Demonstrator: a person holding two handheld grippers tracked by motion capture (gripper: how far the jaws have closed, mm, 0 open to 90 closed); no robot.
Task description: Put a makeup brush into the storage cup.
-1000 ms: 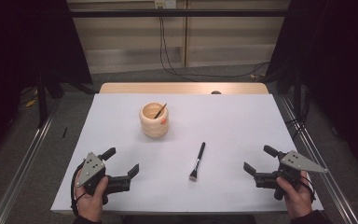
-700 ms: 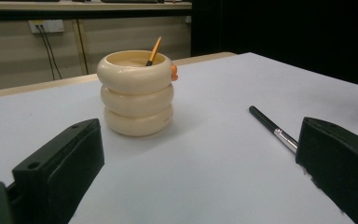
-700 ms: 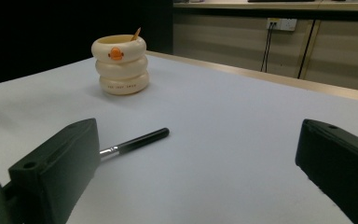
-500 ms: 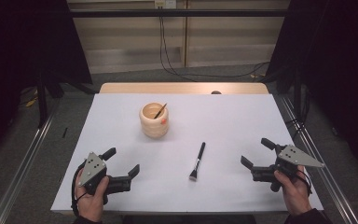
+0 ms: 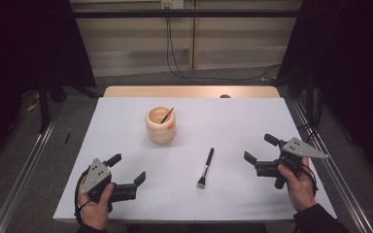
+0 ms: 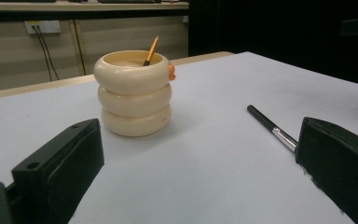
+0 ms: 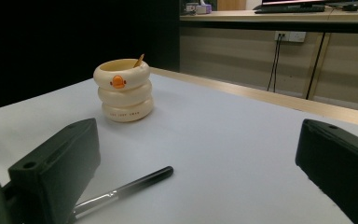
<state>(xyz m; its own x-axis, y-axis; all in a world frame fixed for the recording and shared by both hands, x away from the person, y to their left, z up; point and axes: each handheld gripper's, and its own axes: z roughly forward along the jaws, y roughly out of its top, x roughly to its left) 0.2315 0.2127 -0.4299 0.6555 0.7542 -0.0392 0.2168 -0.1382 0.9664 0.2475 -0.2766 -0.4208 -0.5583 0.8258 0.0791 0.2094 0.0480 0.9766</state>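
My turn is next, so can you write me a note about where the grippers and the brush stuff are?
Left gripper: jaws open, empty, near left of the white table.
Right gripper: jaws open, empty, near right.
Cream ringed pot: upright mid-table, with an orange-handled brush leaning inside.
Black brush: lying flat between the grippers, bristles toward you.
Done: one brush potted. Left: probably the black one.

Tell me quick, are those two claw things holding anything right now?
Left gripper: open, holding nothing.
Right gripper: open, holding nothing. The brush lies loose on the table between them.
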